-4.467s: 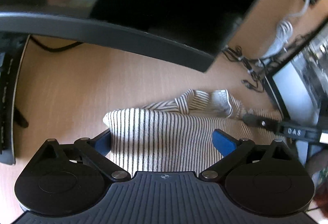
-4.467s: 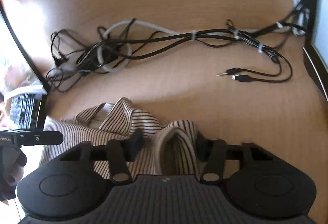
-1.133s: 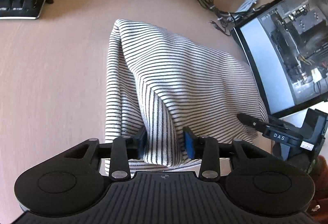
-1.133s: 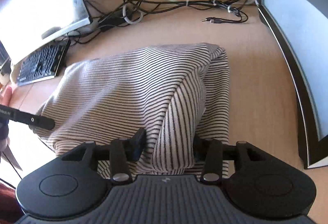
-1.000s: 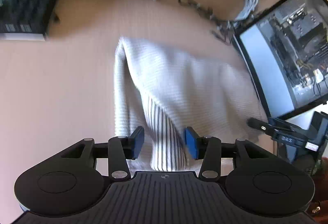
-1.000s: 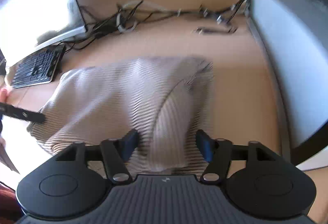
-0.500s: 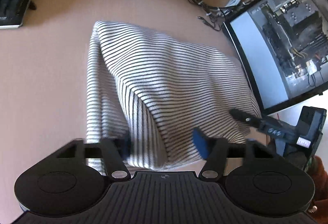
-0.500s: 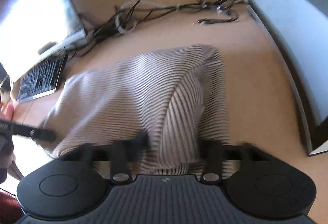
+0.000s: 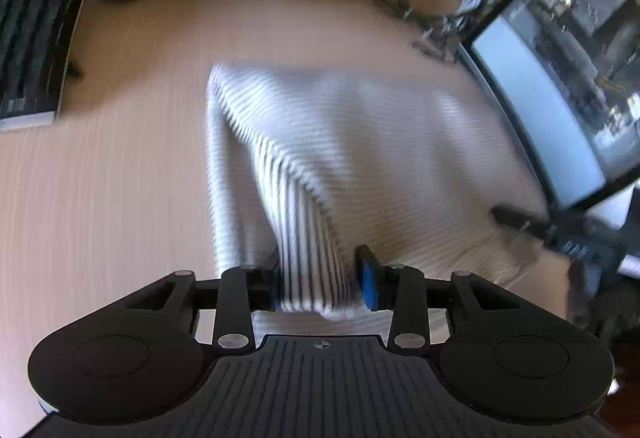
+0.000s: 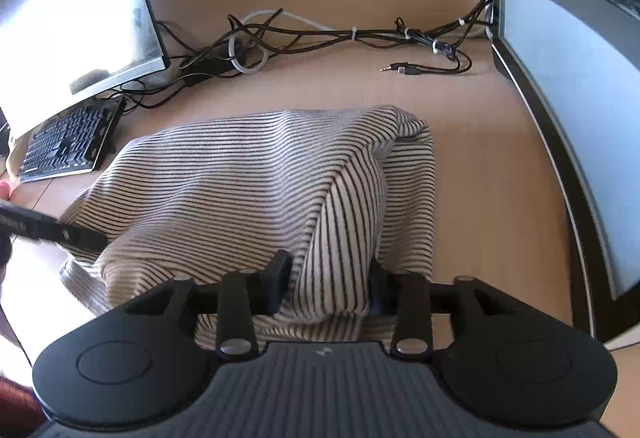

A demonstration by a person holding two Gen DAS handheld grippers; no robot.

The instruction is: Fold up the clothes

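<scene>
left claw [image 9: 318,278] pinches striped garment [image 9: 360,157] | right claw [image 10: 328,286] likewise

Your striped garment [image 10: 256,173]: cream knit, thin dark stripes, folded over on wooden desk. Near edge lifted at both corners, cloth tenting up in ridge from each, far fold resting on desk. Left view blurred [image 9: 360,141]; stripes smeared there.

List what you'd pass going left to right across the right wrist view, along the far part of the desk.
Monitor → keyboard → cable tangle → loose audio plug → computer case.
</scene>
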